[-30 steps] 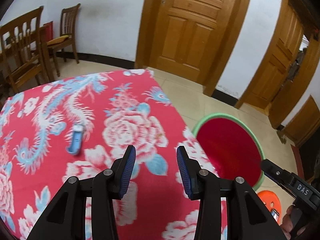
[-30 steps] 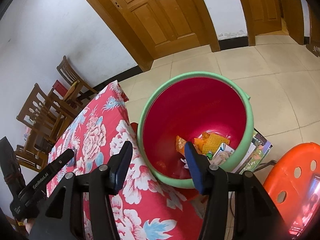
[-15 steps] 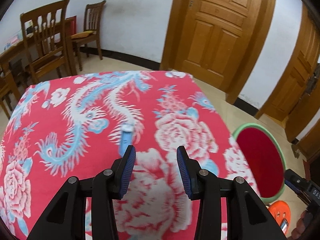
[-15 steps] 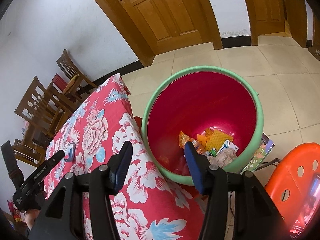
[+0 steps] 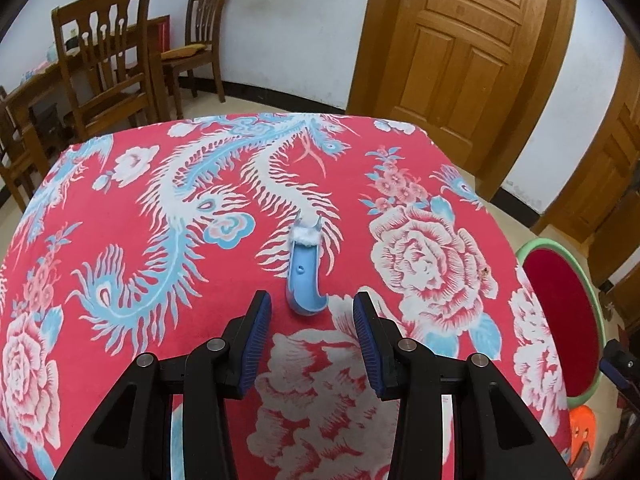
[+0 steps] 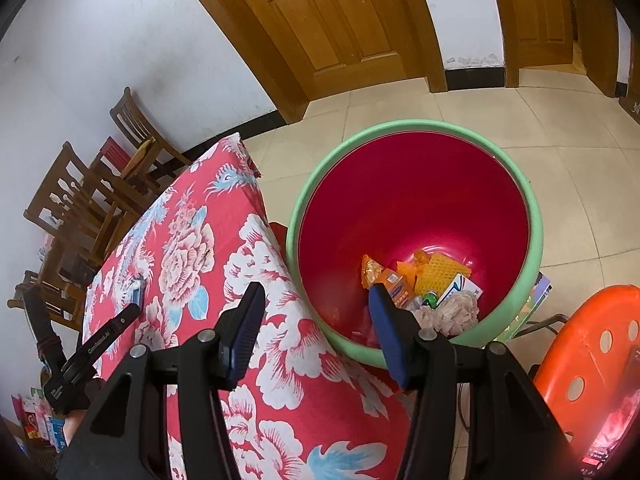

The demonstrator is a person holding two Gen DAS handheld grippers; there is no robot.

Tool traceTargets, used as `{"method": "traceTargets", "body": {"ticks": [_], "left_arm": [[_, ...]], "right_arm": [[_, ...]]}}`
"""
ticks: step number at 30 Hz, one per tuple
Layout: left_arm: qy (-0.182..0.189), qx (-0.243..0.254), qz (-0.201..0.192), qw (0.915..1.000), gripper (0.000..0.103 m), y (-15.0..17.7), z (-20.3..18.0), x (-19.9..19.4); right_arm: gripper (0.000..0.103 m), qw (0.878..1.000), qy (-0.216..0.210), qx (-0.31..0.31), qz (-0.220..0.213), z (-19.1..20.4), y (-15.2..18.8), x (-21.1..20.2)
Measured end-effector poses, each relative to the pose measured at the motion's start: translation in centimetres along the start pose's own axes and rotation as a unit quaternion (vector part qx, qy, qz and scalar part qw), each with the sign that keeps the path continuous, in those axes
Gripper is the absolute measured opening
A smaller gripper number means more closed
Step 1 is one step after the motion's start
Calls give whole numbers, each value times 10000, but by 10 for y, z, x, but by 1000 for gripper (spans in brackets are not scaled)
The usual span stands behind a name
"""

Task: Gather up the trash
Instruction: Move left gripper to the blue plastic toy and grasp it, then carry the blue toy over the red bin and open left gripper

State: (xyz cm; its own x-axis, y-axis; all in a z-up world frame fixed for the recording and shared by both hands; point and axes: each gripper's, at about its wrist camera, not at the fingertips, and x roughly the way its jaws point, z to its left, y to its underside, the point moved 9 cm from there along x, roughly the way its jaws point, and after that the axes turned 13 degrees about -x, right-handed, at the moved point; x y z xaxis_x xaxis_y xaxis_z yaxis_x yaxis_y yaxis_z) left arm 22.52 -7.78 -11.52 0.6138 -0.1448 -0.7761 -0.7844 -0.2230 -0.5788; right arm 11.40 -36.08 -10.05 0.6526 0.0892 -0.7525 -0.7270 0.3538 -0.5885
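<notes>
The red bin was cut by the left wrist view's right edge, its contents hidden behind the tablecloth. In the right wrist view, the right gripper's finger covered part of the trash pile, labels too small to read. The orange stool ran off the frame. The blue item's shape was unclear there.

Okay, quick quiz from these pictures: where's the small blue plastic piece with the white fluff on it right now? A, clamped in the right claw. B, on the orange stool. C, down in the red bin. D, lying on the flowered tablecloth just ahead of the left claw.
D: the blue plastic piece lies on the tablecloth, just beyond the open left claw.
</notes>
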Motion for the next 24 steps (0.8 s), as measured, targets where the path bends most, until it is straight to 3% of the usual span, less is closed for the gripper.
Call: {"method": "traceTargets", "body": {"ticks": [8, 15, 24], "left_arm": [[9, -22, 69, 10000, 18, -2, 4, 12], [130, 12, 23, 9999, 18, -2, 0, 5], [547, 223, -33, 9982, 18, 5, -31, -24]], "right_arm": [[56, 10000, 19, 10, 37, -2, 1, 2], [56, 10000, 13, 13, 27, -2, 0, 1], [56, 9999, 6, 73, -74, -7, 2, -6]]}}
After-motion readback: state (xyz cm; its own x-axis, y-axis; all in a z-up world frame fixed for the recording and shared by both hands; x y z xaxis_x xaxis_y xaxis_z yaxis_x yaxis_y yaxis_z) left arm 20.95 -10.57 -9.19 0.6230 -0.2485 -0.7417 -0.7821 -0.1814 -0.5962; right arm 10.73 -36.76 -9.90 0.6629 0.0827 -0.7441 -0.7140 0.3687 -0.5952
